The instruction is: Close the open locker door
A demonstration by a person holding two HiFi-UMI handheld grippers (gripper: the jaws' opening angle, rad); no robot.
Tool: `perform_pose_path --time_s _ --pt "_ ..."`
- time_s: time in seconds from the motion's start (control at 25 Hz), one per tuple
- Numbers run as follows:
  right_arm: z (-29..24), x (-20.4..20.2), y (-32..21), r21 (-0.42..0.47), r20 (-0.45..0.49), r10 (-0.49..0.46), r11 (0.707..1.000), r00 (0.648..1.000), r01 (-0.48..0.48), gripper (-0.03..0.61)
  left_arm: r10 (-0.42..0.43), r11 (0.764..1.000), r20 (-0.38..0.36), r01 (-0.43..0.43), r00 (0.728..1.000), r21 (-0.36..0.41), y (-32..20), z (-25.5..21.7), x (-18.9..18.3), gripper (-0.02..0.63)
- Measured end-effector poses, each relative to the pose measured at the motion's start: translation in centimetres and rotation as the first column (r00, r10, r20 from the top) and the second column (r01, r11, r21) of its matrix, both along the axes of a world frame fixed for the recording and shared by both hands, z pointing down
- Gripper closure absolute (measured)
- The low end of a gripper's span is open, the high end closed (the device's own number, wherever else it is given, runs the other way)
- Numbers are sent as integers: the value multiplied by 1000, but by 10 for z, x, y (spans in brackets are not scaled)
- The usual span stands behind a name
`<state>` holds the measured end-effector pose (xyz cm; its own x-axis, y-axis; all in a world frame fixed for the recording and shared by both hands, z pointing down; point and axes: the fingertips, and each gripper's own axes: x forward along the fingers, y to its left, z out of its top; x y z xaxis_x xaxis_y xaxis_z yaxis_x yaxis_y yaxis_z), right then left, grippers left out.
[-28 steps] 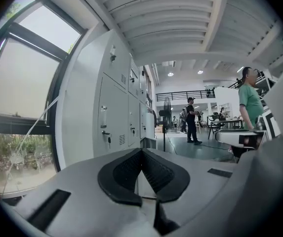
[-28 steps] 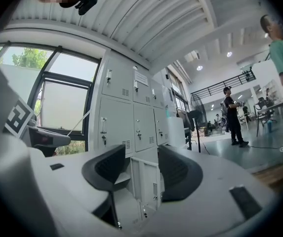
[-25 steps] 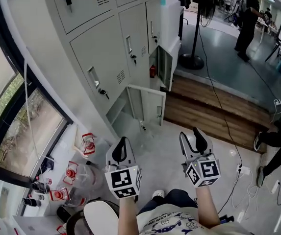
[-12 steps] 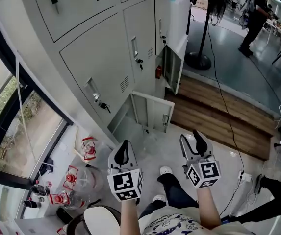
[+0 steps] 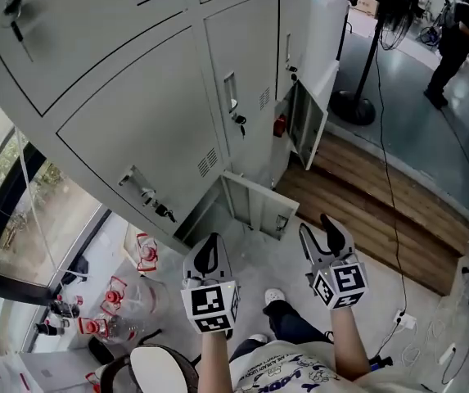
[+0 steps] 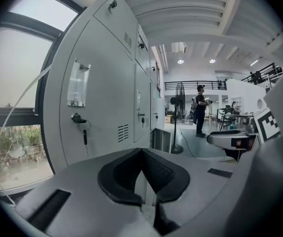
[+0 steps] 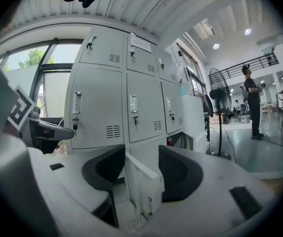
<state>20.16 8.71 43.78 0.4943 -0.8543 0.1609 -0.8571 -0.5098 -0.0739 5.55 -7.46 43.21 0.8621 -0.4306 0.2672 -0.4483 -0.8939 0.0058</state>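
Observation:
The grey lockers (image 5: pixel 169 113) fill the upper left of the head view. A bottom locker's door (image 5: pixel 254 205) hangs open towards me, just ahead of both grippers. My left gripper (image 5: pixel 207 256) is shut and empty, short of the lockers. My right gripper (image 5: pixel 322 237) is open and empty; in its own view the open door (image 7: pixel 143 181) shows through the gap between the jaws, some way off. In the left gripper view the shut pads of my left gripper (image 6: pixel 143 174) point along the locker fronts (image 6: pixel 101 107). A second door (image 5: pixel 309 125) one row up at the right also stands open, with a red thing (image 5: pixel 279 126) inside.
A wooden step (image 5: pixel 365 203) runs to the right of the lockers, with a fan stand (image 5: pixel 355 105) and a cable (image 5: pixel 390 211) beyond. Red-and-white items (image 5: pixel 119 289) lie on the floor by the window (image 5: pixel 21 211). A person (image 5: pixel 455 39) stands far off.
The lockers have come closer and fill more of the head view; the open bottom door is nearer the grippers. Both grippers hold the same pose and state.

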Motion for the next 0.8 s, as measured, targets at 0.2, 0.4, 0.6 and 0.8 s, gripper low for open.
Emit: perform_pose_path --time_s 0.2,0.4,0.6,0.8 --pt "23 32 -30 -34 35 -95 995 995 96 367 -27 1000 27 27 999 -5 -13 9 37 609" --pt "49 52 -54 -80 58 -173 981 983 177 366 -69 997 58 70 996 -16 -29 24 58 609" --pt "78 62 -72 -136 87 -238 959 967 248 367 -101 994 86 104 991 -30 -40 38 70 609" --pt "105 61 -78 -166 142 -293 935 945 315 367 -119 991 113 124 986 -42 -45 49 76 609"
